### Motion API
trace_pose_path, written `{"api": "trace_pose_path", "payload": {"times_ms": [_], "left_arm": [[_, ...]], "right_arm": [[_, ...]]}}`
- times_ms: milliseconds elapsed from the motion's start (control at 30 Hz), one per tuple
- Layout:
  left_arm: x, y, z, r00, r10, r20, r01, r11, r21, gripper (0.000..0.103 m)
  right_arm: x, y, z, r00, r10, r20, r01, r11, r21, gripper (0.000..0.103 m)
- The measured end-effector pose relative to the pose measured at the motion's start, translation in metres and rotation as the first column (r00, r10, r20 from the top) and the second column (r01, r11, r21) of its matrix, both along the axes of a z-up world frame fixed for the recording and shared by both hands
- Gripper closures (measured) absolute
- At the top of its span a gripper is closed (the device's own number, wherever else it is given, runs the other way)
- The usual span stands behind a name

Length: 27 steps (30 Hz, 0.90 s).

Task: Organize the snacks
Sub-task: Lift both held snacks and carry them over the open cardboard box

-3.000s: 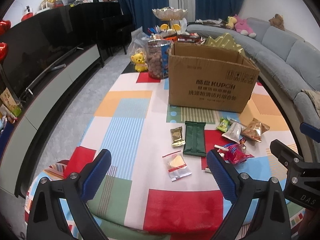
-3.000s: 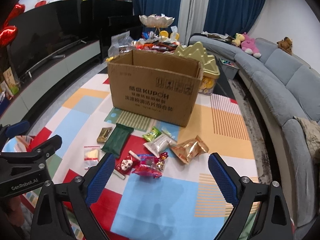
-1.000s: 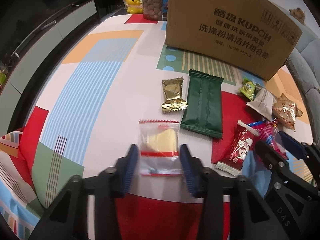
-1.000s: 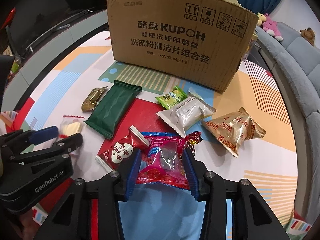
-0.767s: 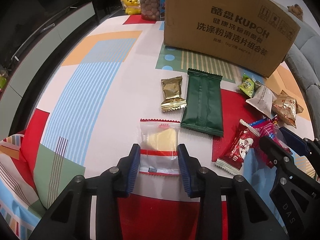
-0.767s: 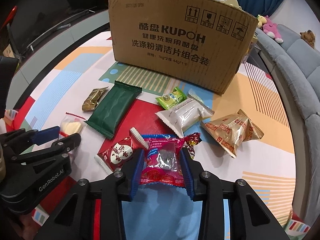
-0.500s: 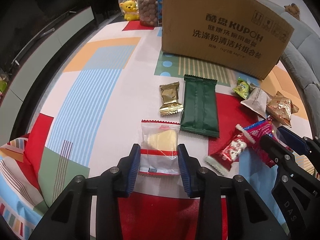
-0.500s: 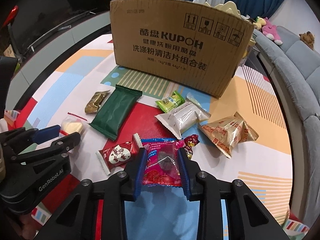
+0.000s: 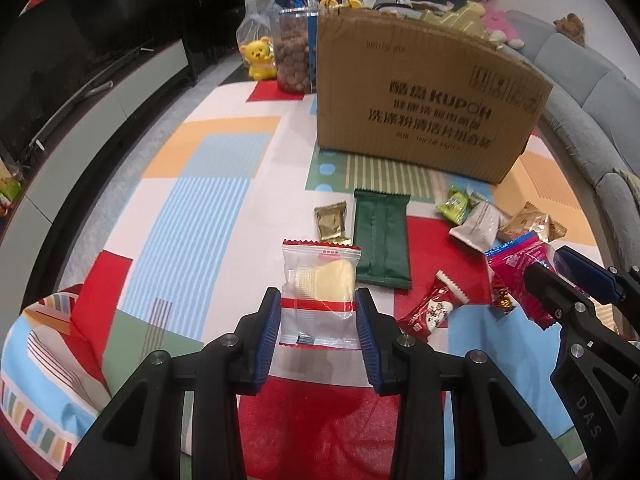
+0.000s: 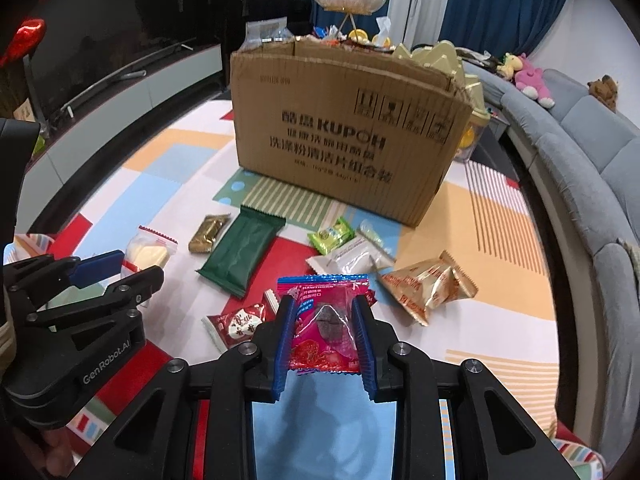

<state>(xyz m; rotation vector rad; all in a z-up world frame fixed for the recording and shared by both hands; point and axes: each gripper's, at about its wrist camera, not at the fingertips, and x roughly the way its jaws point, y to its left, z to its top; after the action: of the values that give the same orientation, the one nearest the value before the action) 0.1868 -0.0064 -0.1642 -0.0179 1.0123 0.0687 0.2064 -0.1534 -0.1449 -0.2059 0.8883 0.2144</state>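
Left tongs [image 9: 316, 316] clamped on a clear wafer packet [image 9: 320, 288]. Right tongs [image 10: 325, 322], whose jaws have just been closing, grip a pink sweet packet [image 10: 326, 320]. Beyond them on the patterned mat [image 9: 200, 200]: a green packet [image 9: 382, 240], a gold packet [image 9: 331, 222] and a red packet [image 10: 236, 326]. A cardboard box [image 10: 344, 132] stands farther back.
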Motion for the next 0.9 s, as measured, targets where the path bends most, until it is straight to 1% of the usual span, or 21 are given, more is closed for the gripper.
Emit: {"api": "trace_pose_path", "payload": {"times_ms": [533, 900], "left_arm": [[-0.011, -0.002, 0.051, 0.994, -0.018, 0.104, 0.018, 1.0, 0.0, 0.066], [-0.005, -0.005, 0.085, 0.983, -0.038, 0.179, 0.038, 0.999, 0.001, 0.066]], "right_arm": [[-0.012, -0.004, 0.046, 0.995, -0.014, 0.102, 0.014, 1.0, 0.005, 0.073], [-0.007, -0.011, 0.081, 0.984, -0.042, 0.171, 0.037, 0.999, 0.032, 0.073]]}}
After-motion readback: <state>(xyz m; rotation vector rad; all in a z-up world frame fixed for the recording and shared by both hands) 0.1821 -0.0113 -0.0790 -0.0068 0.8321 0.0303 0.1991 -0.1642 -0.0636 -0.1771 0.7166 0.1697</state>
